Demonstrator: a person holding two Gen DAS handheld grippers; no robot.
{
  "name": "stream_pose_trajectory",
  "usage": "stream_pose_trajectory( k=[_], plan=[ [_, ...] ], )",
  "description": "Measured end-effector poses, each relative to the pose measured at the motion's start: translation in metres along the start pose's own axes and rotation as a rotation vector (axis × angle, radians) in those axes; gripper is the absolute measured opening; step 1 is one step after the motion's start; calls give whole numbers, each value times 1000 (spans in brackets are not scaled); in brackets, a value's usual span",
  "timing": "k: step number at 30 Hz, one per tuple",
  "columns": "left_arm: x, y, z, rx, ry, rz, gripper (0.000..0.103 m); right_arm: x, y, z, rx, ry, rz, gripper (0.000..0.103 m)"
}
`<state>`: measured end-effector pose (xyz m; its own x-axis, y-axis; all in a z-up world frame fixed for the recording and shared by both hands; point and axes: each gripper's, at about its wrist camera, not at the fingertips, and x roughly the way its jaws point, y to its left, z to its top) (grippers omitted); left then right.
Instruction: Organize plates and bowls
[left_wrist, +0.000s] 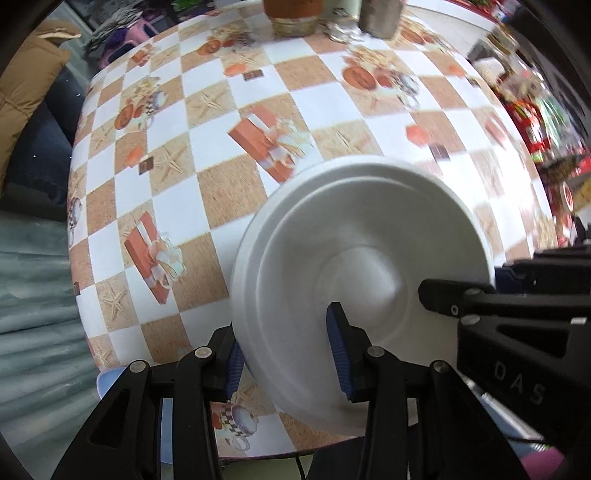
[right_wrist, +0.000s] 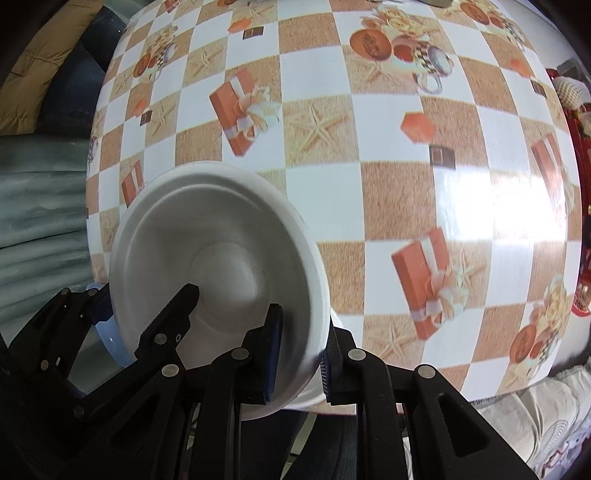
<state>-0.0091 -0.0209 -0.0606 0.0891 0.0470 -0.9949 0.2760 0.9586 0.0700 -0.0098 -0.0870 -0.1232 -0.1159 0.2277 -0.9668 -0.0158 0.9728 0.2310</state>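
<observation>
A white foam bowl (left_wrist: 354, 258) hangs over the near edge of the checkered table (left_wrist: 207, 110), carried by both grippers. My left gripper (left_wrist: 284, 358) straddles the bowl's left wall, one blue pad outside against the rim and one inside, shut on it. In the right wrist view the same bowl (right_wrist: 218, 240) sits at the lower left. There my right gripper (right_wrist: 299, 362) is shut on its right wall, one pad inside and one outside. Each gripper also shows in the other's view: the right gripper (left_wrist: 439, 295) and the left gripper (right_wrist: 144, 301).
A brown jar (left_wrist: 293, 14) and a metal cup (left_wrist: 380, 18) stand at the table's far edge. Red packets (left_wrist: 532, 125) crowd the right side. A light blue round object (right_wrist: 110, 339) lies below the near table edge. A brown cushion (left_wrist: 26, 85) and grey-green fabric (left_wrist: 33, 288) lie left.
</observation>
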Motion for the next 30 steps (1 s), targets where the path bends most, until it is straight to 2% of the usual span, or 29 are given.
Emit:
stream_pose_trajectory(
  k=[8,21,24,26,27,28,29,30],
  plan=[
    [5,-10,-19,60,25,-24,44,11,-2,-28,9,20,-27,21],
    [18,-19,-35,119,69,-62,45,23,-8,-46,35,29,-45,21],
    [24,-18,-38,118,95,-74,50,28,-9,-48,28,34,-38,21],
    [22,-14,-39,112,83,-63,65,28,-7,-49,22,29,-38,22],
    [20,-13,-39,110,69,-56,68,27,-7,-48,20,26,-41,22],
    [17,-11,-40,109,51,-46,74,27,-6,-48,18,25,-44,30],
    [14,-9,-40,110,34,-34,77,27,-6,-47,17,25,-50,58],
    [11,-6,-41,113,20,-19,79,25,-7,-47,16,19,-54,74]
  ],
)
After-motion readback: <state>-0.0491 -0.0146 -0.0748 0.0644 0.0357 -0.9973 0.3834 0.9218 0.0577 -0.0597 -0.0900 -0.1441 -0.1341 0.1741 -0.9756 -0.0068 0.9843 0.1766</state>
